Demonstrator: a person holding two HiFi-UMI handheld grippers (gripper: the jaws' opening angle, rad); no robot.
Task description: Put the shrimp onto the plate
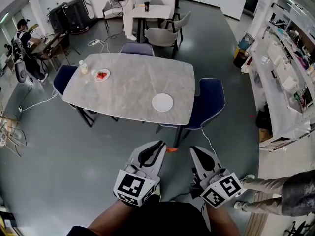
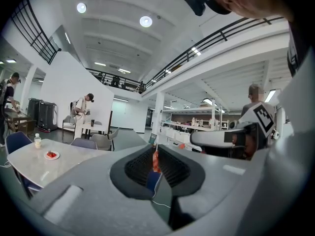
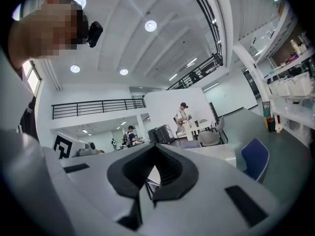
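Observation:
Red shrimp point(image 1: 102, 74) lie on a small white plate at the far left of the grey marble table point(image 1: 128, 90). An empty white plate point(image 1: 162, 102) sits near the table's front right edge. Both grippers hang close to my body, well short of the table and above the floor. My left gripper point(image 1: 157, 145) is shut with nothing in it, and so is my right gripper point(image 1: 196, 150). In the left gripper view the shrimp plate point(image 2: 51, 155) shows far off to the left of the shut jaws point(image 2: 155, 154). The right gripper view shows only its shut jaws point(image 3: 155, 157) and the room.
A small bottle point(image 1: 84, 68) stands beside the shrimp plate. Blue chairs point(image 1: 209, 100) ring the table. A small orange object point(image 1: 171, 150) lies on the floor between my grippers and the table. Shelving point(image 1: 285, 68) lines the right wall. A person's legs point(image 1: 275, 186) stand at my right.

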